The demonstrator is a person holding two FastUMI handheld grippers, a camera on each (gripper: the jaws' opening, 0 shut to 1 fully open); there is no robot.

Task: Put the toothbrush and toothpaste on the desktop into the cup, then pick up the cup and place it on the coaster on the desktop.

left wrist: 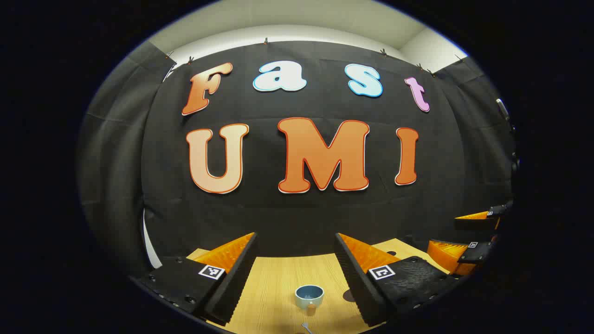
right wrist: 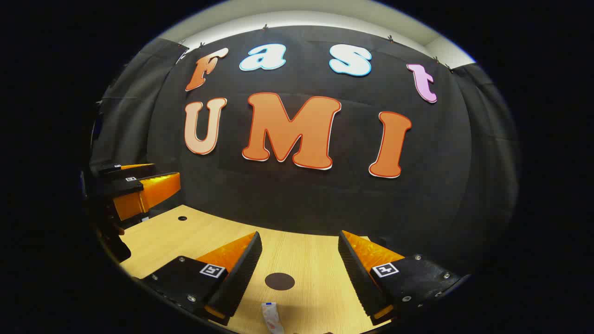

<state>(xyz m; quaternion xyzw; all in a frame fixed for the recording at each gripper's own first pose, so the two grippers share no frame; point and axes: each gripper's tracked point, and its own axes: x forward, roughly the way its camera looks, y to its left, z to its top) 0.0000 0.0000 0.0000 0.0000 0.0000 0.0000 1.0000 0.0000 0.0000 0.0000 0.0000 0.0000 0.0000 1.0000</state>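
While both hover level above the desk — left gripper wide, empty | right gripper wide, empty

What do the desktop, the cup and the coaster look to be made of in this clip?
Desktop: pale wood or wood-look laminate, matte, with fine straight grain lines. Cup: probably glazed ceramic, judging by its smooth blue-grey wall, thick rim and soft sheen; plastic can't be ruled out. Coaster: a flat dark disc with no shine, perhaps felt, leather or rubber; the left and right gripper views leave that open.
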